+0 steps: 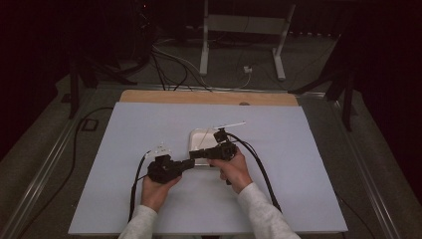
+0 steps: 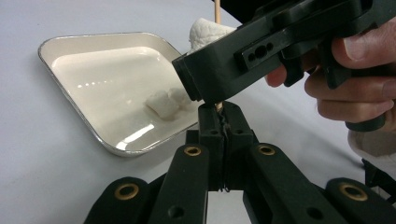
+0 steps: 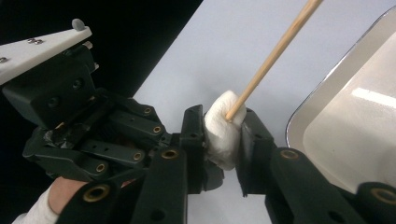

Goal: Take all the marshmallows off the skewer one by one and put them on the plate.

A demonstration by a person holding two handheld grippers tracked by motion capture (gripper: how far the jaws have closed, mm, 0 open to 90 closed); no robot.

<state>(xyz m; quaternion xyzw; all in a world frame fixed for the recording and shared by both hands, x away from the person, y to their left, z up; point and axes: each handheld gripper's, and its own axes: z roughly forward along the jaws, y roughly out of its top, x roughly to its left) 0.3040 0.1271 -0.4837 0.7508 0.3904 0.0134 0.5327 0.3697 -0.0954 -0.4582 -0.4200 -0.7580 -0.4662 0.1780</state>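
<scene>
The right gripper (image 3: pixel 223 140) has its two black jaws pressed against the sides of a white marshmallow (image 3: pixel 223 133), which bulges a little between them; a thin wooden skewer (image 3: pixel 273 56) runs into the top of that marshmallow and slants away up over the table. The left gripper (image 2: pixel 223 126) has its jaws shut tight on the lower end of the same skewer, only a short bit of stick showing above the tips, right under the body of the right gripper. From above, the two grippers meet nose to nose near the middle of the pale blue table (image 1: pixel 124 149), the left gripper (image 1: pixel 166 168) lower and to the left, the right gripper (image 1: pixel 219 149) just over the near edge of a white tray (image 1: pixel 199 137). The tray has a shiny metal rim, and two more marshmallows (image 2: pixel 166 102) lie in it close together, towards the corner nearest the grippers. A hand (image 2: pixel 359 79) is wrapped round the right gripper's handle.
</scene>
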